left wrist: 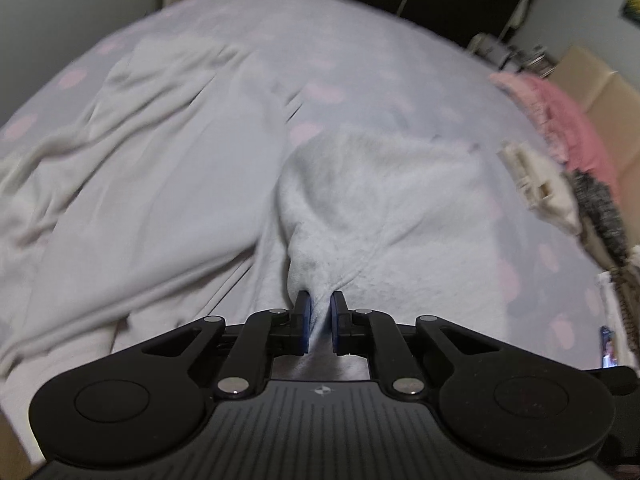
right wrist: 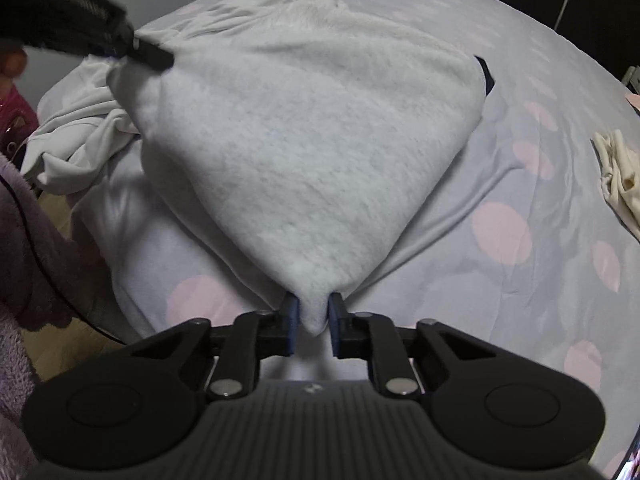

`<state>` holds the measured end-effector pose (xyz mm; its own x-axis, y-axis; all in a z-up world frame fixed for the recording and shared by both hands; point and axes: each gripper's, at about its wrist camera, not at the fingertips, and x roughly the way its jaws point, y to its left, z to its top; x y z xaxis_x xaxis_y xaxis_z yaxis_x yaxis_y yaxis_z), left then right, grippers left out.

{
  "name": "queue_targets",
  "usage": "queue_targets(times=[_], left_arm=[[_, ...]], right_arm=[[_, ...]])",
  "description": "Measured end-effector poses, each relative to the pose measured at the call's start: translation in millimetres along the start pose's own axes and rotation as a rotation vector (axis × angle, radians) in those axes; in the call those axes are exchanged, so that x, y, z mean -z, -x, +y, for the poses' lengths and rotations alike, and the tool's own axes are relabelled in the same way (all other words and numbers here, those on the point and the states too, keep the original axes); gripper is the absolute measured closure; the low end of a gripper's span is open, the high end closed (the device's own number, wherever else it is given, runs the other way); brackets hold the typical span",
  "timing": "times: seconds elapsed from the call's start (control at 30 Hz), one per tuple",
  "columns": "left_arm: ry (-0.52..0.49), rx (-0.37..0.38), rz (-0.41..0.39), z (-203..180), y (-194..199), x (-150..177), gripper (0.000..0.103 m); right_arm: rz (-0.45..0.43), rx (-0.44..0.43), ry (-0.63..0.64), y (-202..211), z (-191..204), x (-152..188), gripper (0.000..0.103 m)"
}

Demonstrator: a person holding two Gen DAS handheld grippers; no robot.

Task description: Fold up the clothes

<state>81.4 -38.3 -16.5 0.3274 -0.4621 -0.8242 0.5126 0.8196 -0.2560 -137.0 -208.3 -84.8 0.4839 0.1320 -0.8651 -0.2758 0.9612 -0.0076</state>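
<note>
A light grey fleece garment (right wrist: 304, 152) lies spread on the bed, its far part rumpled (left wrist: 132, 168). My right gripper (right wrist: 313, 310) is shut on its near corner, and the cloth fans out from the blue pads in a taut triangle. My left gripper (left wrist: 320, 312) is shut on another corner of the same garment (left wrist: 360, 208), fabric bunched between its pads. In the right wrist view the left gripper (right wrist: 136, 50) shows at the upper left, pinching the garment's far corner. A dark tab (right wrist: 486, 74) sticks out at the garment's right edge.
The bed cover (right wrist: 540, 240) is pale lilac with pink dots. A cream cloth (right wrist: 620, 176) lies at its right edge. Pink clothing (left wrist: 560, 116) and a white plastic part (left wrist: 532, 176) sit by the bed's side. A purple fleece sleeve (right wrist: 24, 248) and a thin cable are at the left.
</note>
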Motion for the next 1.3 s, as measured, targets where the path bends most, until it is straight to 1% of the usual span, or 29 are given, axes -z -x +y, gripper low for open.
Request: queue_targets(times=[0.07, 0.2, 0.27, 0.37, 0.4, 0.43, 0.5, 0.57, 0.6, 0.7, 0.73, 0.8, 0.93, 0.97, 1.07, 1.13, 1.17, 1.2, 1.23, 1.3], left_arm=[[0.001, -0.027, 0.046, 4, -13, 2, 0.095], [-0.087, -0.096, 0.101, -2, -39, 9, 0.095], [-0.113, -0.115, 0.126, -3, -52, 12, 0.094], [-0.148, -0.124, 0.127, -6, -58, 13, 0.091], [-0.154, -0.124, 0.122, -6, -56, 14, 0.089], [-0.157, -0.125, 0.115, -6, -51, 13, 0.086], [-0.159, -0.124, 0.091, -7, -39, 12, 0.073], [-0.158, -0.12, 0.06, -7, -24, 10, 0.068], [-0.153, -0.115, 0.044, -5, -17, 8, 0.066], [-0.139, -0.108, -0.011, -3, 3, -4, 0.065], [-0.137, -0.102, -0.028, -3, 7, -10, 0.065], [-0.144, -0.07, -0.053, -6, 7, -24, 0.065], [-0.222, -0.023, -0.104, -31, -1, -45, 0.064], [-0.248, -0.015, -0.117, -38, -4, -49, 0.062], [-0.324, 0.007, -0.146, -59, -18, -60, 0.062], [-0.372, 0.019, -0.129, -70, -35, -67, 0.072], [-0.382, 0.009, -0.119, -72, -43, -69, 0.077], [-0.376, -0.01, -0.111, -72, -53, -72, 0.077], [-0.353, -0.029, -0.103, -68, -63, -75, 0.077], [-0.29, -0.044, -0.072, -56, -81, -81, 0.077]], right_arm=[[0.014, -0.013, -0.004, -6, -2, 1, 0.089], [0.054, -0.021, 0.008, -22, -4, 4, 0.089], [0.073, -0.016, 0.024, -31, -3, 6, 0.089], [0.085, -0.01, 0.05, -34, 0, 5, 0.088], [0.092, -0.012, 0.053, -31, -1, 5, 0.087], [0.101, -0.017, 0.054, -29, -1, 5, 0.083], [0.128, -0.036, 0.035, -23, -6, 6, 0.082], [0.148, -0.056, 0.01, -16, -11, 7, 0.081], [0.138, -0.059, -0.003, -11, -15, 6, 0.081], [0.092, -0.054, -0.041, 6, -28, 0, 0.078], [0.071, -0.046, -0.056, 11, -32, -4, 0.075], [0.029, -0.027, -0.086, 20, -40, -15, 0.072], [-0.015, -0.01, -0.139, 23, -62, -43, 0.072], [-0.02, -0.006, -0.145, 22, -66, -51, 0.07], [-0.03, 0.009, -0.153, 20, -79, -72, 0.066], [-0.034, 0.014, -0.161, 14, -87, -87, 0.063], [-0.039, 0.014, -0.17, 9, -91, -93, 0.062], [-0.044, 0.013, -0.182, 3, -96, -99, 0.062], [-0.05, 0.012, -0.195, -4, -102, -105, 0.062], [-0.05, 0.018, -0.24, -17, -115, -111, 0.062]])
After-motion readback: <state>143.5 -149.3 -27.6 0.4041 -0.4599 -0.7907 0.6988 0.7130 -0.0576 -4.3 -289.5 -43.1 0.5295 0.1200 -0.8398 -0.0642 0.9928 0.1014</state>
